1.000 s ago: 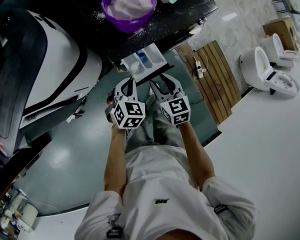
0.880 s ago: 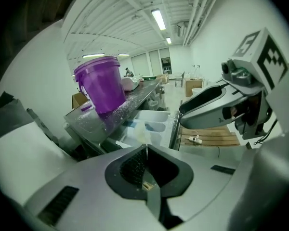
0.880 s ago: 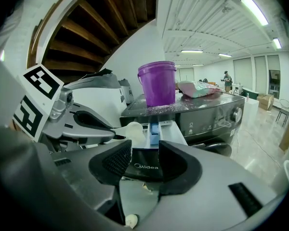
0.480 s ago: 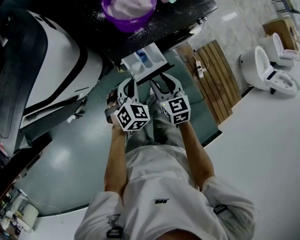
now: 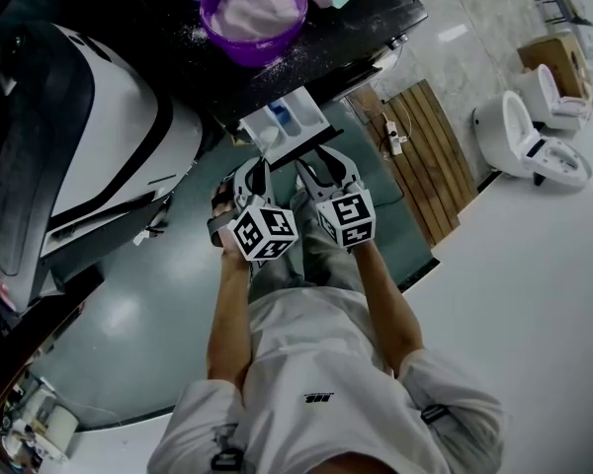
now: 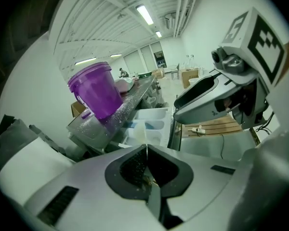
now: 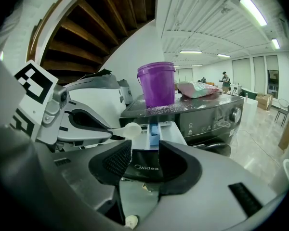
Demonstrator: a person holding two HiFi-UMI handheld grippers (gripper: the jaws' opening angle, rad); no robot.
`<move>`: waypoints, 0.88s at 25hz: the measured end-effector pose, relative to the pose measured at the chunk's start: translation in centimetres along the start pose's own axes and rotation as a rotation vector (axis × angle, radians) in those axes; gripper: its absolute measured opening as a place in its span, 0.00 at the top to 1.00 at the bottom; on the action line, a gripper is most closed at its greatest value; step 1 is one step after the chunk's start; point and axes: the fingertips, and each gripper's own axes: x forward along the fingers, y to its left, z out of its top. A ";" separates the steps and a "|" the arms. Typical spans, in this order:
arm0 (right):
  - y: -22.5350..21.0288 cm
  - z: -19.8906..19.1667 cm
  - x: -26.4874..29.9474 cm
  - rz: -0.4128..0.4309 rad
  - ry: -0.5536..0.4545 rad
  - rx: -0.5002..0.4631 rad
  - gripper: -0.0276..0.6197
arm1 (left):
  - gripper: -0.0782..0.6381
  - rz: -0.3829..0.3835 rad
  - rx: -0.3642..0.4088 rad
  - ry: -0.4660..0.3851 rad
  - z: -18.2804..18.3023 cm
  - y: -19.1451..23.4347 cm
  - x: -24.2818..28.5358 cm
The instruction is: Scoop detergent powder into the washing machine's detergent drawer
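A purple bucket (image 5: pixel 252 8) of white powder stands on the black washing machine top (image 5: pixel 356 28). Below it the white detergent drawer (image 5: pixel 285 124) is pulled out, with a blue insert. My left gripper (image 5: pixel 260 164) is shut on the handle of a white plastic spoon (image 7: pixel 130 129), whose bowl hangs just in front of the drawer (image 7: pixel 176 131). I cannot tell whether the spoon carries powder. My right gripper (image 5: pixel 326 161) is open and empty beside it, facing the drawer front. In the left gripper view the bucket (image 6: pixel 94 90) and the drawer (image 6: pixel 151 124) lie beyond the gripper (image 6: pixel 147 148).
Spilled powder dusts the machine top around the bucket (image 7: pixel 156 83). A soft bag (image 7: pixel 197 89) lies behind it. A white and black machine (image 5: pixel 89 146) stands to the left. A wooden slatted board (image 5: pixel 430 146) with a power strip and two toilets (image 5: pixel 529 146) are to the right.
My left gripper has shifted slightly right and turned a little, still holding the spoon. The right gripper has barely moved.
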 end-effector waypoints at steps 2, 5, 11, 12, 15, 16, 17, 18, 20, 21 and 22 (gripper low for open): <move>0.0 0.1 0.0 0.000 -0.004 -0.001 0.68 | 0.87 0.009 -0.008 -0.008 0.2 0.2 -0.2; 0.1 0.2 0.1 0.000 -0.005 -0.004 0.68 | 0.87 0.007 -0.033 -0.009 -0.2 -0.1 0.1; 0.0 0.3 -0.1 -0.005 -0.003 -0.008 0.68 | 0.87 -0.003 -0.036 -0.006 -0.3 -0.2 0.0; 0.0 0.3 -0.2 -0.007 -0.003 -0.008 0.68 | 0.87 -0.002 -0.043 -0.008 -0.3 -0.2 -0.1; -0.2 0.4 -0.1 -0.008 -0.005 -0.010 0.68 | 0.87 0.003 -0.072 -0.012 -0.4 -0.1 0.0; -0.2 0.3 -0.1 -0.008 -0.005 -0.011 0.68 | 0.87 0.001 -0.084 -0.012 -0.5 -0.2 0.0; -0.2 0.3 0.0 -0.008 -0.004 -0.011 0.68 | 0.87 -0.004 -0.095 -0.014 -0.5 -0.2 0.0; -0.2 0.2 0.0 -0.009 -0.003 -0.011 0.68 | 0.87 -0.009 -0.103 -0.015 -0.5 -0.3 0.0; 0.0 0.2 -0.1 -0.009 -0.001 -0.013 0.68 | 0.87 -0.019 -0.119 -0.022 -0.6 -0.3 -0.1; 0.0 0.3 -0.2 -0.008 -0.001 -0.014 0.68 | 0.87 -0.023 -0.131 -0.024 -0.6 -0.3 -0.2; 0.1 0.4 -0.2 -0.007 -0.002 -0.017 0.68 | 0.87 -0.029 -0.146 -0.026 -0.7 -0.2 -0.2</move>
